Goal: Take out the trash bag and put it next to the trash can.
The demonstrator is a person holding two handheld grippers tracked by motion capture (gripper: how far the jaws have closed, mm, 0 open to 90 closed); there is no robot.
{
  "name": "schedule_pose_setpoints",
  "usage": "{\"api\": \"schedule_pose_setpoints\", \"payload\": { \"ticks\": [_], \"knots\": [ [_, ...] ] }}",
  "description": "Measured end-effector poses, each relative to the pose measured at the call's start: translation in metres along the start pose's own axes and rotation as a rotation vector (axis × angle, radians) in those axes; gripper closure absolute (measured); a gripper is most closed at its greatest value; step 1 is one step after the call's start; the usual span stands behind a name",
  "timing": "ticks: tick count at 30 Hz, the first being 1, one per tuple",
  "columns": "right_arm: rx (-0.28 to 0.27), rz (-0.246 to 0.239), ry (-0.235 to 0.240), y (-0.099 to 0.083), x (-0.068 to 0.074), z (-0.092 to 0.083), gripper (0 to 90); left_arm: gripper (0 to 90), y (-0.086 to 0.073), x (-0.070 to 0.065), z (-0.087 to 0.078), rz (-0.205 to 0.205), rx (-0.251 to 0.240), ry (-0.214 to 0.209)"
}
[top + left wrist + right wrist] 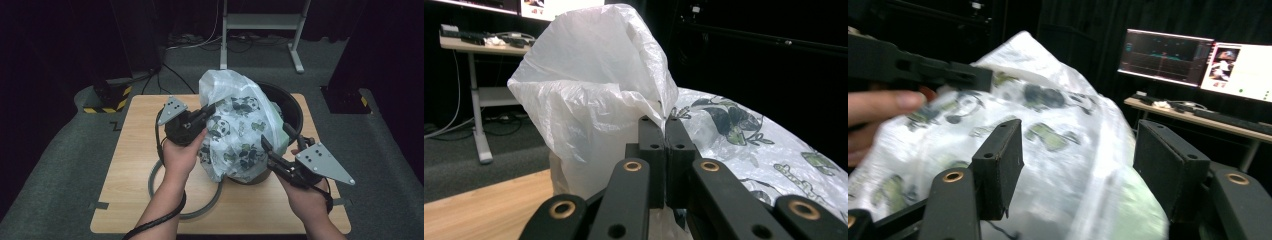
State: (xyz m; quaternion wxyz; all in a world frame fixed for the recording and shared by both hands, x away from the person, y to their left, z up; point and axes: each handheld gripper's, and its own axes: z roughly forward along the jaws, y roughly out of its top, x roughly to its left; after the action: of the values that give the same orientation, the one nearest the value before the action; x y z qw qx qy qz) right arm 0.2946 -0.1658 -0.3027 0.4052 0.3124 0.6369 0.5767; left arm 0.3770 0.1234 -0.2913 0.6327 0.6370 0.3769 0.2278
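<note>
A white plastic bag [235,130] printed with pandas stands puffed up in a black bucket [292,107] on the wooden table [135,150]. My left gripper [210,109] is at the bag's upper left side. In the left gripper view its jaws [665,125] are shut, pinching a fold of the bag's film [594,90]. My right gripper [276,135] is at the bag's lower right side, jaws apart. In the right gripper view the bag [1058,115] lies beyond the open gripper [1078,150], blurred, with the pads not pressing on it. The left gripper [963,75] shows there at the upper left.
A grey ring [155,185] lies flat on the table in front of the bucket, under my left forearm. Behind the table stand a white desk frame [260,22] and cables on the carpet. A yellow-and-black taped base [107,97] sits at the back left. Monitors [1168,57] glow beyond the bag.
</note>
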Motion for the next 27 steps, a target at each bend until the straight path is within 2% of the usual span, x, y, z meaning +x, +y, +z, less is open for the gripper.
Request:
{"api": "schedule_pose_setpoints", "payload": {
  "ticks": [5,8,15,18,27],
  "knots": [
    [0.019,-0.001,-0.014,-0.004,-0.012,-0.007,31.1,88.6,0.007,-0.001,0.001,0.009,-0.027,0.01],
    [0.028,-0.002,-0.043,-0.007,-0.017,-0.012,30.1,88.7,0.012,-0.001,0.002,0.009,-0.038,0.011],
    [0.042,0.031,-0.085,-0.018,-0.03,-0.019,25.4,88.9,0.025,-0.005,0.002,0.028,-0.072,0.009],
    [0.053,0.05,-0.095,-0.021,-0.035,-0.019,21.9,88.9,0.03,-0.005,0.002,0.035,-0.081,0.01],
    [0.09,0.059,-0.105,-0.033,-0.046,-0.025,15.0,89.0,0.042,-0.007,-0.001,0.043,-0.115,0.009]
  ]
}}
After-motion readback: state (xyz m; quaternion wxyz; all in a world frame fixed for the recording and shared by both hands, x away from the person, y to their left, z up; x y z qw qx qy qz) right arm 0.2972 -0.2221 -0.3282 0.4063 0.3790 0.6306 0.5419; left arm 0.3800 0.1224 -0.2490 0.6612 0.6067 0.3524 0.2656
